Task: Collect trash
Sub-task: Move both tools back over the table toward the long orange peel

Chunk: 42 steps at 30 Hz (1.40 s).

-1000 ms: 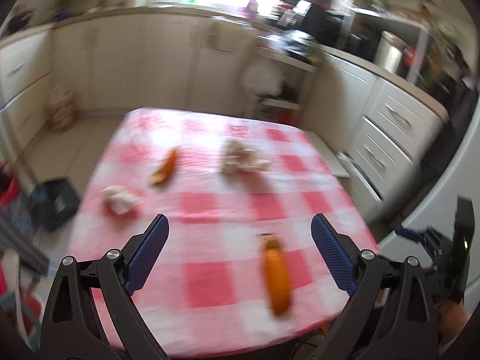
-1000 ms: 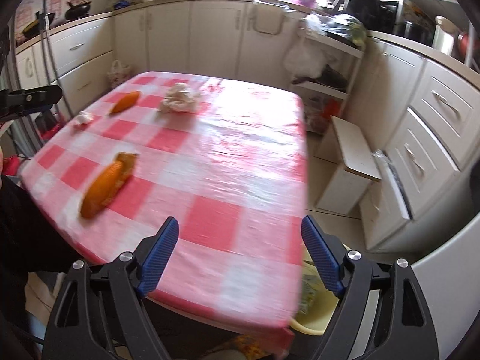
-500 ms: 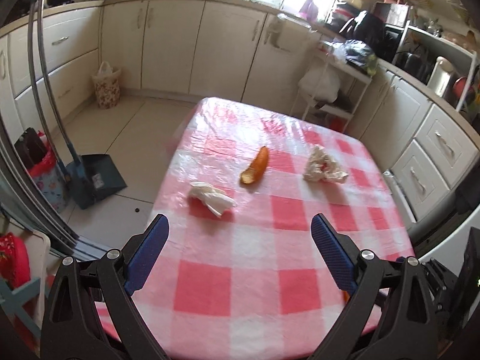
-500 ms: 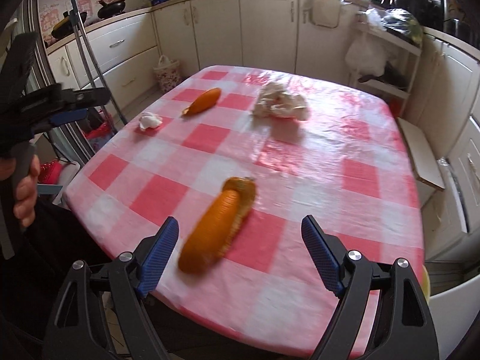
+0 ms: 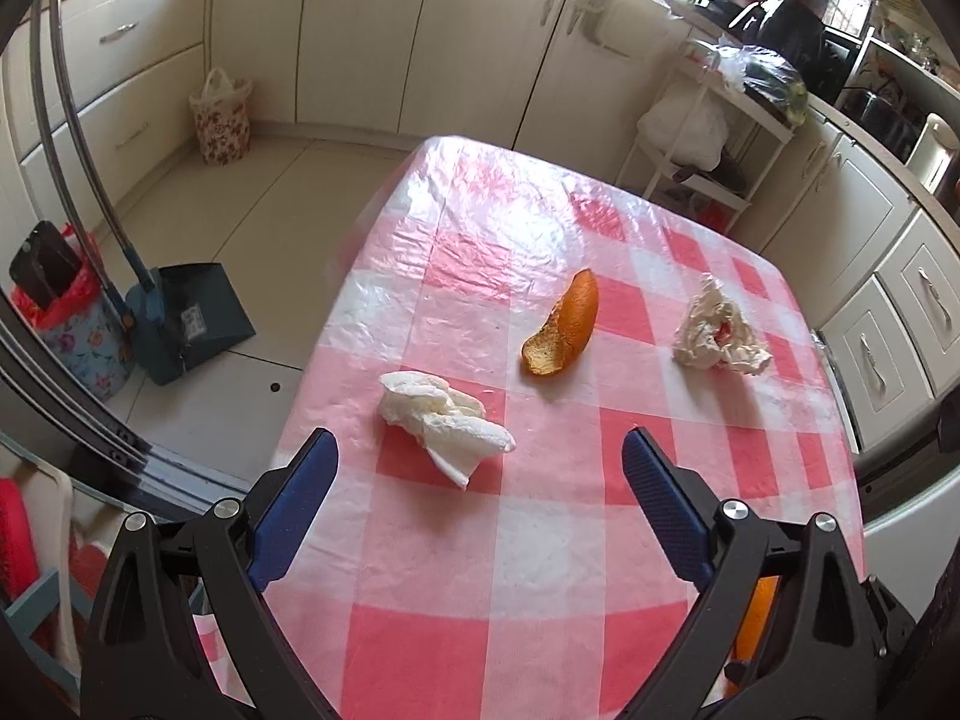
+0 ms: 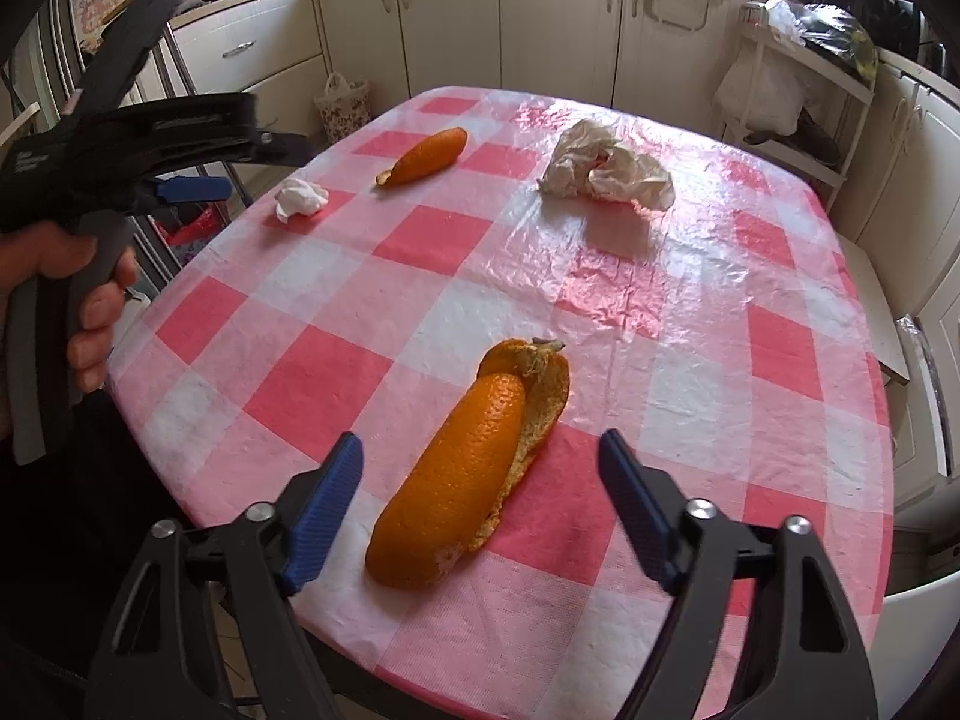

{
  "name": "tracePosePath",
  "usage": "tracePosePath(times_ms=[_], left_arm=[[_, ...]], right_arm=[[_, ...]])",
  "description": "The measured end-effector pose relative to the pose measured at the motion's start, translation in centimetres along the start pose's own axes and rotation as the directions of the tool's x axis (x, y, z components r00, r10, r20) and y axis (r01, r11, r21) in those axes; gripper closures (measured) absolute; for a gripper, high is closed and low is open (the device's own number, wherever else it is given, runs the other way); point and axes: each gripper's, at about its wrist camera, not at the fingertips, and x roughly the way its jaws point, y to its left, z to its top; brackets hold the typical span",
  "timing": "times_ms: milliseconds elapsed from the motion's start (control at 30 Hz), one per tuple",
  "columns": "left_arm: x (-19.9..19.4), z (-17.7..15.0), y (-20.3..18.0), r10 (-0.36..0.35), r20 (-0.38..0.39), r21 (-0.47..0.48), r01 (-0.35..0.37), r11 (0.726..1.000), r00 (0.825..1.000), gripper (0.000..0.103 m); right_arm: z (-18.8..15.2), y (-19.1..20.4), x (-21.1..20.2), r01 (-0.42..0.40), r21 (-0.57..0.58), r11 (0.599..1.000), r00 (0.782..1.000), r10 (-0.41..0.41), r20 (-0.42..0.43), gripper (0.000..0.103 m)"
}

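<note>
Both grippers swung in over red-and-white checked bench (image 6: 690,360). Right gripper (image 6: 480,468) fingers closing, straddling large curled orange peel (image 6: 462,474), not gripping; left gripper (image 5: 477,462) fingers open, nearing crumpled white tissue (image 5: 441,417). Pickups imminent.

The closing right gripper (image 6: 480,480) straddles a long orange peel (image 6: 468,474) (untouched) near the red-checked tabletop's (image 6: 690,312) front edge.
</note>
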Motion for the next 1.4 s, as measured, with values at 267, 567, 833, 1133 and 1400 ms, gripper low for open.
tracePosePath(times_ms=[267,567,833,1133,1400], left_arm=[[3.6,-0.1,-1.1,0.024,-0.060,0.047,-0.022,0.999,0.998,0.022],[3.4,-1.8,-3.3,-0.127,-0.115,0.119,0.141,0.983,0.985,0.085],[1.0,-5.5,-6.8,-0.225,-0.153,0.226,0.256,0.940,0.962,0.092],[-1.2,-4.8,-3.5,-0.224,-0.089,0.149,0.236,0.960,0.970,0.061],[0.4,-1.7,-0.8,-0.074,-0.008,0.097,0.074,0.993,0.997,0.037]], right_arm=[[-0.3,-0.6,0.5,0.011,0.000,1.000,1.000,-0.011,-0.025,0.060],[-1.1,-2.1,-0.6,0.054,0.003,0.999,0.998,-0.054,-0.022,0.076],[-1.9,-4.4,-1.7,0.098,0.044,0.994,0.995,-0.097,-0.017,0.076],[-2.1,-5.1,-1.9,0.103,0.068,0.992,0.995,-0.103,-0.012,0.067],[-1.5,-4.7,-1.6,0.089,0.072,0.993,0.996,-0.089,0.000,0.048]])
